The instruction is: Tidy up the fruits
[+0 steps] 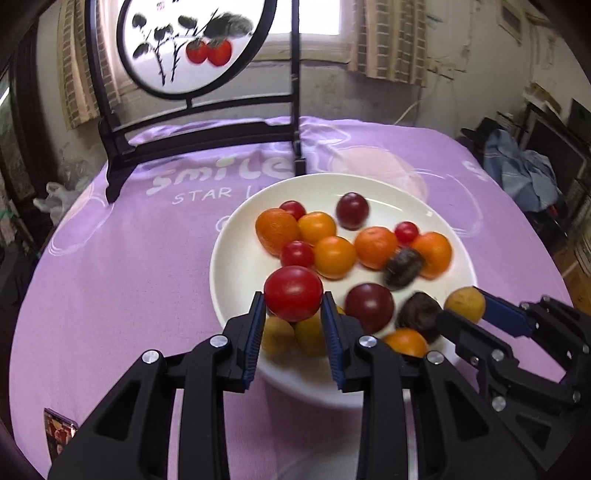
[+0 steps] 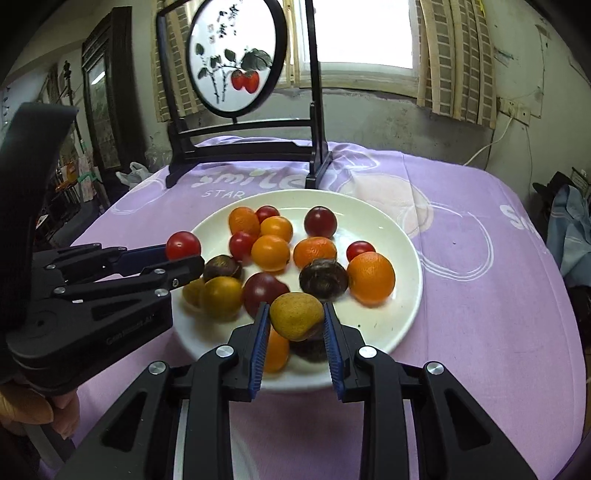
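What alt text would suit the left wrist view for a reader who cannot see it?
The left gripper holds a red tomato above a white plate of mixed fruit on a purple cloth. At right, the right gripper holds a yellow fruit.

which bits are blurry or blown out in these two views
Left wrist view: the window is blown out, the fruit at the far side of the white plate is motion-smeared, while the held red tomato stays sharp. Right wrist view: same window glare, sharper fruit, strong fisheye bending at the edges.
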A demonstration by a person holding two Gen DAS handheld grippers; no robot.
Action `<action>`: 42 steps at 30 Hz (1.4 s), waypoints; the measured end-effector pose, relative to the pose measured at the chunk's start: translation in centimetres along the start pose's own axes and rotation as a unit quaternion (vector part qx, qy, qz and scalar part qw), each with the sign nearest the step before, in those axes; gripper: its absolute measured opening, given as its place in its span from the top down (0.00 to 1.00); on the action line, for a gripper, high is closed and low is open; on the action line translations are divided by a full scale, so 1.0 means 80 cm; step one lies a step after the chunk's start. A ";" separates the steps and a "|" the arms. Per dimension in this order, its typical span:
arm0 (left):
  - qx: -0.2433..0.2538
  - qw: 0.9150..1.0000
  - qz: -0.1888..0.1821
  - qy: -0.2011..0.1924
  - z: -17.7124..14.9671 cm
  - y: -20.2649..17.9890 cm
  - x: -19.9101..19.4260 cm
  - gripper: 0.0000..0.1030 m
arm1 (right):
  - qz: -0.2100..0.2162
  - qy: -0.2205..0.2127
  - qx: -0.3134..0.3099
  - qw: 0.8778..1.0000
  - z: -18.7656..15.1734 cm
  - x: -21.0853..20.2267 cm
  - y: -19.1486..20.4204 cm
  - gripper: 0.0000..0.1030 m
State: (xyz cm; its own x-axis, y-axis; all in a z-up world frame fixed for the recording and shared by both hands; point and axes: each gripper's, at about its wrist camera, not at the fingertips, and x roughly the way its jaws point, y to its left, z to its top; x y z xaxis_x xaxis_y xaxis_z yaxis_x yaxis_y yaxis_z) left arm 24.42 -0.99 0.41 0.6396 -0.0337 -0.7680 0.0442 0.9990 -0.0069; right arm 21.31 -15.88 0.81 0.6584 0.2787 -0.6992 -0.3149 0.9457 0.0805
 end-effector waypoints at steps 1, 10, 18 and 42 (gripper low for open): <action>-0.005 1.000 -0.002 0.004 0.003 0.001 0.007 0.71 | -0.001 -0.001 0.009 1.000 0.002 0.005 -0.004 0.71; -0.011 1.000 0.017 -0.010 0.007 -0.005 0.017 0.39 | 0.003 -0.014 0.043 0.999 0.000 0.003 -0.027 0.43; -0.011 1.000 0.006 -0.023 -0.028 -0.009 -0.024 0.24 | 0.007 -0.005 0.055 0.998 -0.041 -0.036 -0.032 0.32; -0.035 0.999 -0.008 -0.004 -0.156 0.007 -0.076 0.09 | -0.060 -0.020 -0.008 0.998 -0.135 -0.088 0.007 0.20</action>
State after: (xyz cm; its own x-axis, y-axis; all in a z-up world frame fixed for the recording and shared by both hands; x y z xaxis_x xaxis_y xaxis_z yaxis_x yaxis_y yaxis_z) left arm 10.98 0.17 -2.97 0.6453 -0.0494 -0.7623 0.0003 0.9979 -0.0645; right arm 9.10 -19.17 -1.88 0.7191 0.1707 -0.6736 -0.2430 0.9699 -0.0136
